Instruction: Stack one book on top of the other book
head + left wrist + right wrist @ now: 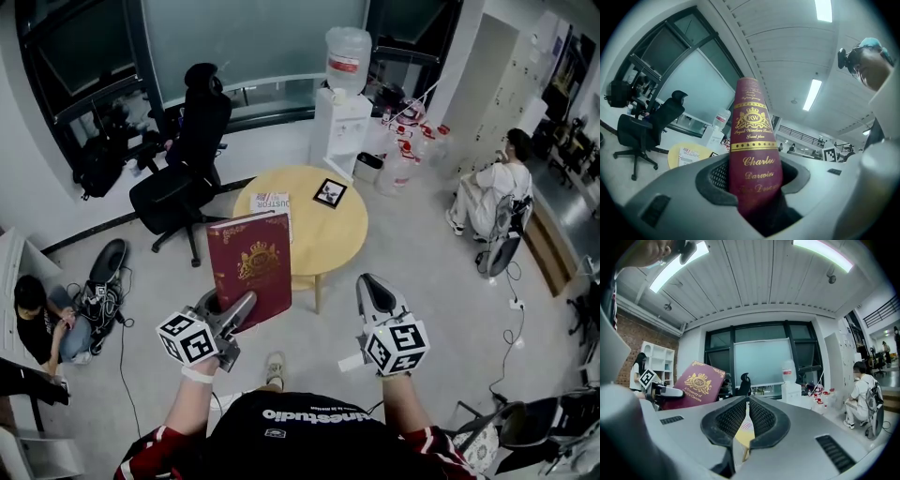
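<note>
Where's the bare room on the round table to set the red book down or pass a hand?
Free: the right and near part of the round table, bordered by the black-framed card at the far side and the white book at the left. Crowded: the far-left edge, under the white book. The held red book hides the table's near-left part.

Head view: high, on person's head, faces forward and steeply down; left gripper [246,305] and right gripper [372,284] close at bottom, round table [328,239] farther off.
Left gripper view: low, along own jaws, about level; red book [754,150] spine very close, fills centre.
Right gripper view: along own jaws, toward window wall [761,362].
All three share table, book, black chair [187,150], water dispenser [344,94].
</note>
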A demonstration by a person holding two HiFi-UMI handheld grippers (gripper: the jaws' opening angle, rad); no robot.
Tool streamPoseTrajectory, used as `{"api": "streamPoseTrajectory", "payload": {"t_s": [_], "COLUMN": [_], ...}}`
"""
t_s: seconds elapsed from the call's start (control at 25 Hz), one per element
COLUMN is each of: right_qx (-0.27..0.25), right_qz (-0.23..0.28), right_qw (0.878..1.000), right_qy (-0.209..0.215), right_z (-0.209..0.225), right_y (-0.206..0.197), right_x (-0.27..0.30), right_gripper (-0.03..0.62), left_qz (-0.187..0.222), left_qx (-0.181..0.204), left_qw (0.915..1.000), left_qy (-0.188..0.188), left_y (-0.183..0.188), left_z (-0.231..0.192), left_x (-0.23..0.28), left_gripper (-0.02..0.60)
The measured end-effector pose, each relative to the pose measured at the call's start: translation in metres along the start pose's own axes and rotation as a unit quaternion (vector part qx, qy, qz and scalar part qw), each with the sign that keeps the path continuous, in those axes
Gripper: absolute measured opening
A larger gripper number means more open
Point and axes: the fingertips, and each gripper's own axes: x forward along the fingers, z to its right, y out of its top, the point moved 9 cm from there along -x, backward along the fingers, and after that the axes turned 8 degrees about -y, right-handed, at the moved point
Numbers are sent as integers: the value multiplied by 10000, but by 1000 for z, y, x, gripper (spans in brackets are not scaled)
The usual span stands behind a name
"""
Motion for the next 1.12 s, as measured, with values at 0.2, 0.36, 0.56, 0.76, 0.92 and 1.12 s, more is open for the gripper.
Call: {"api": "streamPoseTrajectory", "payload": {"t_s": [0.2, 0.36, 0.56, 0.76, 0.92, 1.12], "right_qx": [65, -22, -129, -208, -248, -327], "right_qz": [-10, -40, -10, 3, -10, -34], "right_qw": [10000, 9999, 9998, 9997, 9996, 9994], "right_qy": [-12, -103, -127, -113, -96, -115], "right_z": [-3, -4, -19, -26, -27, -36], "right_y": [-4, -3, 24, 34, 37, 43], "right_x": [27, 60, 110, 147, 166, 185], "right_gripper": [37, 37, 37, 37, 37, 37], "left_qz": [-10, 7, 27, 93, 115, 105], "left_qx": [-76, -38, -107, -179, -258, -431], "left_qw": [10000, 10000, 9999, 9998, 9996, 9990], "left_qy": [38, -44, -95, -36, 2, 2], "left_y": [7, 19, 54, 68, 74, 80], "left_z": [-32, -63, -108, -144, -160, -184], "left_x": [10, 21, 27, 31, 34, 39], "left_gripper": [225, 225, 225, 225, 225, 225]}}
